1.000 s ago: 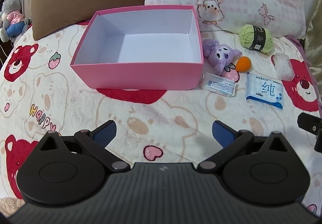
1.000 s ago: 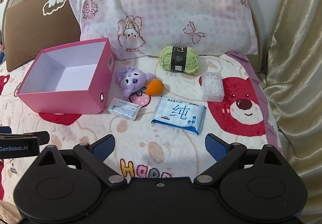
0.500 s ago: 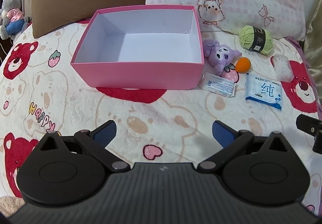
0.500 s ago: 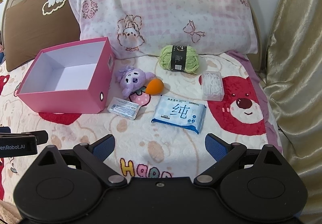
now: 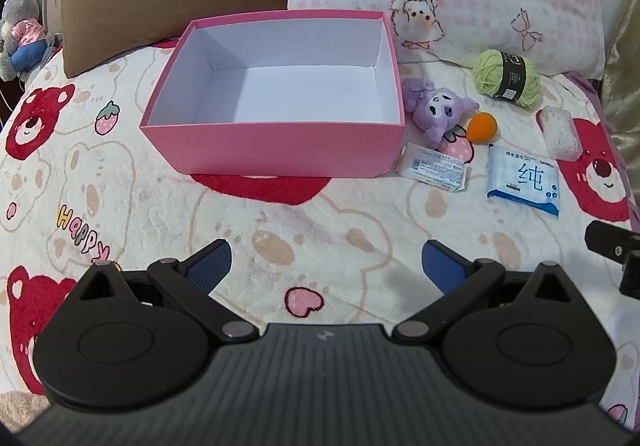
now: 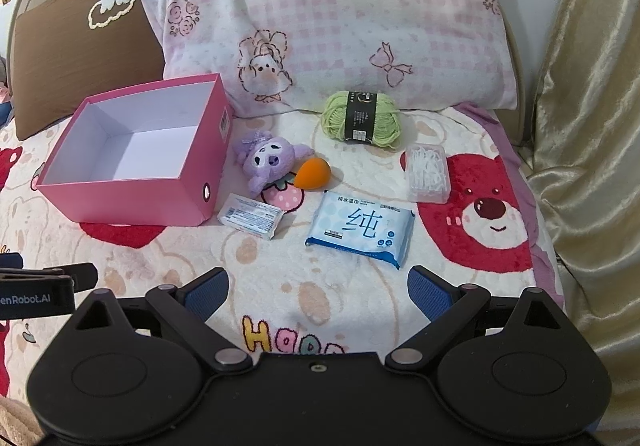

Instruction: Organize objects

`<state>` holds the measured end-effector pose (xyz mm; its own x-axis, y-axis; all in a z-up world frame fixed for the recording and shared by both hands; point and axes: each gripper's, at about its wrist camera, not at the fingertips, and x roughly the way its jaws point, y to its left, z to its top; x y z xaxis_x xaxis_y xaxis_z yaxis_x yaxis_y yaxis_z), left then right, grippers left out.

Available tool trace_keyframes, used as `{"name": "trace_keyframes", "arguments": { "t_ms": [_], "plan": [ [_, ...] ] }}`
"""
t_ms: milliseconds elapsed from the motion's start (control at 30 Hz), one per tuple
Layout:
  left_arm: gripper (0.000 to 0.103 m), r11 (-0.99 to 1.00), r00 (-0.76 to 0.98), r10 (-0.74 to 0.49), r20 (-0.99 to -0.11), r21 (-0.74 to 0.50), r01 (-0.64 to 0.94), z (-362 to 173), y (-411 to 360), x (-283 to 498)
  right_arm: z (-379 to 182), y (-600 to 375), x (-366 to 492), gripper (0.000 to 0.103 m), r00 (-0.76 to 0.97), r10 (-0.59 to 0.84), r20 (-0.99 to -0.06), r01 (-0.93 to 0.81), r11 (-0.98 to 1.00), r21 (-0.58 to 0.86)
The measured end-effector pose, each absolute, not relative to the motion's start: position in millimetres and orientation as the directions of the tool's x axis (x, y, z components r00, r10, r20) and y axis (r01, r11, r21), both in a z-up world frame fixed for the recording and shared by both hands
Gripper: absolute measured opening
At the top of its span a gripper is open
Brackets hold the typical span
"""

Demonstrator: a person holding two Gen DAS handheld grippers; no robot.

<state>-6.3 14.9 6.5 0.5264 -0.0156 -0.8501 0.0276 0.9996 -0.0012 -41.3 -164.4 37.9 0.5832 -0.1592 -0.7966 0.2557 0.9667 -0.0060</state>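
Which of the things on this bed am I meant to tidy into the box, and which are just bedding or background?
For the job:
pink box, empty
purple plush
orange sponge
green yarn
wet wipes pack
small white packet
clear plastic case

Just lying about:
checked pillow
brown pillow
bear blanket
grey stuffed toy
gold curtain

the blue wet-wipe pack (image 6: 360,226) bears a large "纯" — the blanket (image 5: 280,246) reads "happy" in coloured letters, and the left gripper's body (image 6: 36,296) shows "enrobot.ai" — other labels too small to read
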Motion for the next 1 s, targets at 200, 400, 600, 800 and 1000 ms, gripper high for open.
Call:
{"name": "trace_keyframes", "arguments": {
  "t_ms": [200, 400, 600, 800, 1000],
  "plan": [
    [0.102, 0.999, 0.514, -0.048, -0.856, -0.037, 0.032, 9, 24, -2, 44, -171, -42, 0.097, 0.599, -0.146, -0.787, 0.238, 0.971, 0.001],
    [0.1, 0.996, 0.502, -0.086, -0.86, -0.09, 0.017, 23, 29, 4, 55, -179, -40, 0.097, 0.618, -0.117, -0.778, 0.188, 0.982, 0.001],
    [0.097, 0.994, 0.52, -0.099, -0.848, -0.063, 0.086, 44, 16, 6, 67, -189, -36, 0.097, 0.634, -0.1, -0.767, 0.14, 0.99, -0.013],
    [0.097, 0.988, 0.532, -0.137, -0.835, -0.074, 0.137, 63, -6, 14, 73, -202, -37, 0.098, 0.669, -0.026, -0.743, 0.068, 0.997, 0.026],
    [0.097, 0.966, 0.502, -0.221, -0.836, -0.116, 0.232, 55, -42, 26, 60, -217, -43, 0.098, 0.763, -0.075, -0.641, 0.043, 0.997, -0.066]
  ]
}}
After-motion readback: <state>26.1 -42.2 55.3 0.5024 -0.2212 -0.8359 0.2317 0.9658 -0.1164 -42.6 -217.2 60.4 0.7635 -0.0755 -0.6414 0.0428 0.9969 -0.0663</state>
